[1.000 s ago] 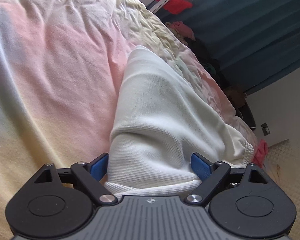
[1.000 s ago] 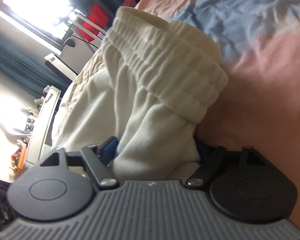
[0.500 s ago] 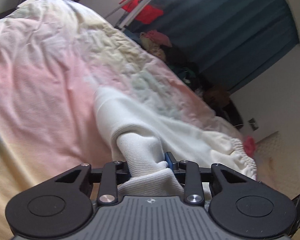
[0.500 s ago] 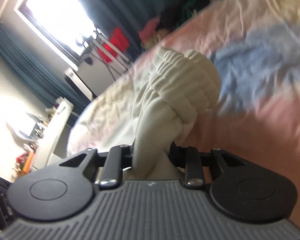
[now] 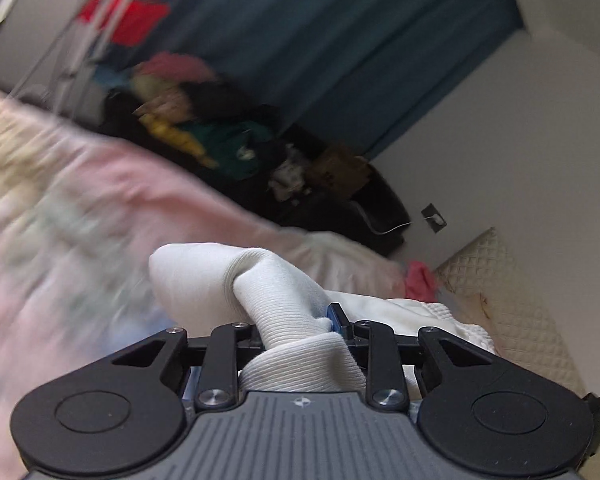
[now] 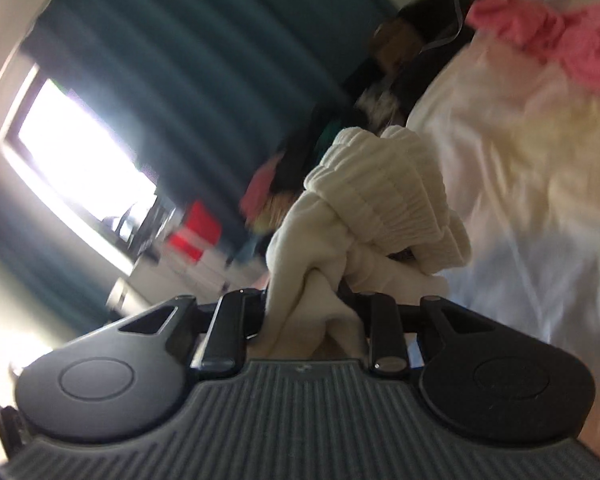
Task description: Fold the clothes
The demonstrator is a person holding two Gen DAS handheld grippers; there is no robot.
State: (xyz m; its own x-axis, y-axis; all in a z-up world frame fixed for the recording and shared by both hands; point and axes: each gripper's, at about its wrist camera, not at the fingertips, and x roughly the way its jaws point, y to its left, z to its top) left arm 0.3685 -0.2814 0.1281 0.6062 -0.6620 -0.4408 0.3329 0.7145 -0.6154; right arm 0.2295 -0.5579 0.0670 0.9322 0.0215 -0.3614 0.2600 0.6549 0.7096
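Now each hand-held gripper, left (image 5: 300, 326) and right (image 6: 306, 312), pinches bunched white garment (image 5: 268, 300) tightly.

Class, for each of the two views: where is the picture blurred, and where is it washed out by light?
Left wrist view: bedspread smeared by motion, white garment fairly sharp, no glare. Right wrist view: window blown out white, curtain and bedding streaked, waistband clearer.

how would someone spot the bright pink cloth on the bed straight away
Start at the pastel pink-and-cream bed cover, then follow it to the far edge near the dark pile of clothes. The crumpled bright pink cloth lies there, far more vivid than anything around it.
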